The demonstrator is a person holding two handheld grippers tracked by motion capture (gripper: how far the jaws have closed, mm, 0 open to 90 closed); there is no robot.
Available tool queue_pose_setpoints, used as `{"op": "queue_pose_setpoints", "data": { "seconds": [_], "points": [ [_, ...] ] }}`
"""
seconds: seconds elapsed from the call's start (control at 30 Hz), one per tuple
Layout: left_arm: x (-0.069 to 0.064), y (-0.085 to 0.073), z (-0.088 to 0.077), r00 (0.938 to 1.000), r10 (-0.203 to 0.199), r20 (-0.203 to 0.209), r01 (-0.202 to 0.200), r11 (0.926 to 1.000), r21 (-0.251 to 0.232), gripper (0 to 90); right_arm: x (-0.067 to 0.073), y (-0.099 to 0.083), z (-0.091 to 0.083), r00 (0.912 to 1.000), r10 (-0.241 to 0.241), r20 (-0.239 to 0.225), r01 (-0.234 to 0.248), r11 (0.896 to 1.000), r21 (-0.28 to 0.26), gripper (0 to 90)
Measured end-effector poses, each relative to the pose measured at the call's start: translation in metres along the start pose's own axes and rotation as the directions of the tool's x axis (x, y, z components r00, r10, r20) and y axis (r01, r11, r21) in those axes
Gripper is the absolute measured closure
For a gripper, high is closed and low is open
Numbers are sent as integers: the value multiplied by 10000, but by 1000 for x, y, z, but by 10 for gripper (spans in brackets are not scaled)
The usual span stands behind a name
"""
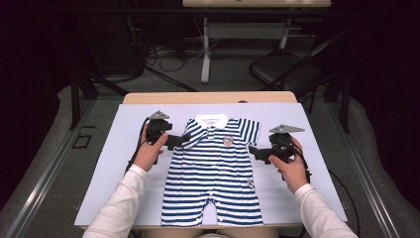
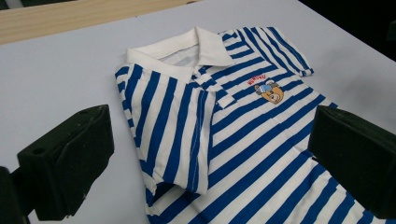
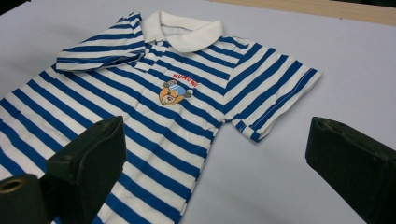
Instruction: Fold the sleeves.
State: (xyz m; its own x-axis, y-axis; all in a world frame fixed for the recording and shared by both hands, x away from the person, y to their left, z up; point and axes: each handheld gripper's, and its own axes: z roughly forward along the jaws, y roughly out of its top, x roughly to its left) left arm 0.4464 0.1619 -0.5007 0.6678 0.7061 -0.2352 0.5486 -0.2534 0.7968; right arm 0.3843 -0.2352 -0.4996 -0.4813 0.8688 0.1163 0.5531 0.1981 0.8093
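Observation:
A blue-and-white striped baby romper (image 1: 213, 173) with a white collar (image 1: 211, 120) lies face up on a pale mat (image 1: 114, 163). Its bear badge (image 2: 268, 91) sits on the chest. The sleeve on the left (image 2: 173, 135) is folded inward over the chest. The sleeve on the right (image 3: 271, 88) lies spread flat. My left gripper (image 1: 184, 139) is open at the folded sleeve, which lies between its jaws in the left gripper view (image 2: 210, 140). My right gripper (image 1: 252, 150) stands open just below the flat sleeve, its jaws over the romper's edge and bare mat (image 3: 215, 149).
The mat covers a wooden table (image 1: 208, 97) whose far edge shows beyond the collar. Bare mat lies on both sides of the romper. Behind the table stand a black chair (image 1: 282, 67), another table's white legs (image 1: 205, 49) and floor cables.

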Motion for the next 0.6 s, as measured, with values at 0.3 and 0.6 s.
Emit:
{"op": "queue_pose_setpoints", "data": {
  "seconds": [0.3,0.6],
  "points": [
    [-1,0,-1,10000,0,-82,0,10000,22,7,-6,24,12,9995,-120,286,117,9998,133,0],
    [0,0,-3,9999,30,-105,-31,10000,-12,7,-12,42,27,9986,-238,470,216,9986,484,0]
  ]
}}
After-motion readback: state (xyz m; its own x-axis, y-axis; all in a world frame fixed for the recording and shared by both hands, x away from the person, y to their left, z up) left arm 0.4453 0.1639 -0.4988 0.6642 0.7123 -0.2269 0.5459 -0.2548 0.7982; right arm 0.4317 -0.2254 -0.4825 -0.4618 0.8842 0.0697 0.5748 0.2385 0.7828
